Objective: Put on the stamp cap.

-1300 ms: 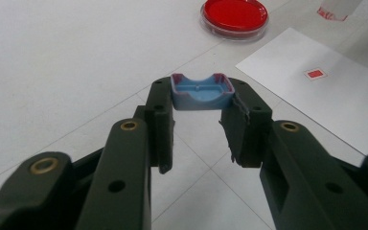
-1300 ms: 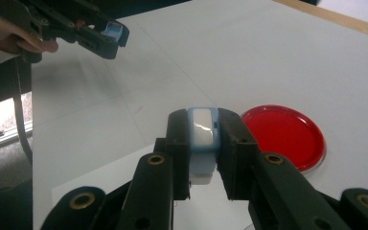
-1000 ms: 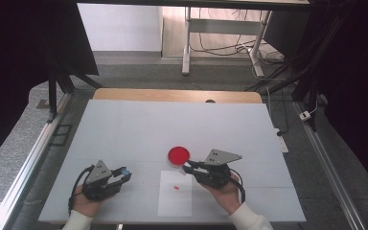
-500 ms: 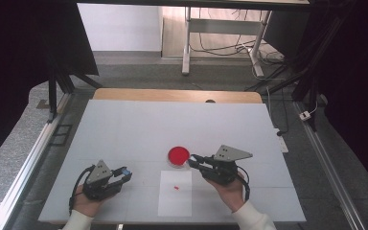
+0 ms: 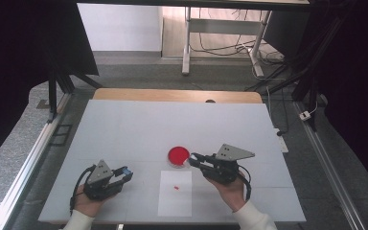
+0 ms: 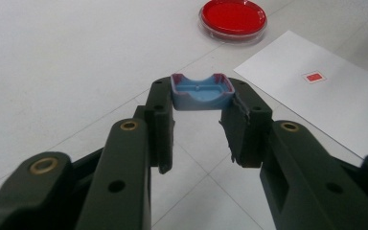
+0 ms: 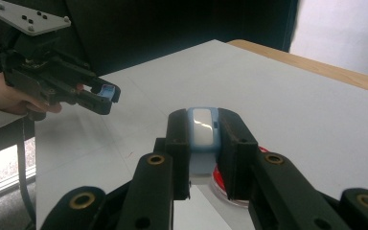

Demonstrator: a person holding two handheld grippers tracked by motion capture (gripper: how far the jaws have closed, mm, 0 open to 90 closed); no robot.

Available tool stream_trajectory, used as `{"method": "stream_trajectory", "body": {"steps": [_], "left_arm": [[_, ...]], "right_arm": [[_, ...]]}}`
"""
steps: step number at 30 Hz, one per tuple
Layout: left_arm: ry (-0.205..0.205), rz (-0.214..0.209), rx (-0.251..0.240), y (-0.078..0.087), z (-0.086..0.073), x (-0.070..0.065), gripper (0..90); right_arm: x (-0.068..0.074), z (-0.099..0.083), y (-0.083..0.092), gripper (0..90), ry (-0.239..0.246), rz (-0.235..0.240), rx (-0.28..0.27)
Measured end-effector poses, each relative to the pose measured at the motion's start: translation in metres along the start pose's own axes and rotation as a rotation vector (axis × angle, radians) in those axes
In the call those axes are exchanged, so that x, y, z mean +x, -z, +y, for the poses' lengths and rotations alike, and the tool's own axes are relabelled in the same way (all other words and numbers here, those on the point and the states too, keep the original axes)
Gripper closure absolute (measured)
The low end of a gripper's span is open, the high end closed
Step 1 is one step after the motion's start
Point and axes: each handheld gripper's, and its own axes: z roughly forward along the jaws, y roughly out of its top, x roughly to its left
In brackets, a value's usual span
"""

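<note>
the left claw [image 6: 199,103] is clamped on a small blue tray [image 6: 202,91] above the table [image 5: 124,124]. the right claw [image 7: 202,143] grips a pale blue piece [image 7: 201,129] over the red dish [image 5: 178,155]. joining them seems not yet done.

Right gripper [image 5: 195,159] risen off table since a second ago, tilted, fingers now beside red dish [image 5: 178,155].

Right claw [image 5: 194,159] hovers beside red dish [image 5: 178,156], above paper sheet [image 5: 175,192]
</note>
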Motion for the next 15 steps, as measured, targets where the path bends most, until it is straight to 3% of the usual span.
{"method": "stream_trajectory", "body": {"steps": [15], "left_arm": [[-0.031, -0.024, -0.001, -0.010, 0.009, -0.011, 64.8]], "right_arm": [[0.004, 0.000, -0.002, 74.9, 0.006, 0.003, 0.003]]}}
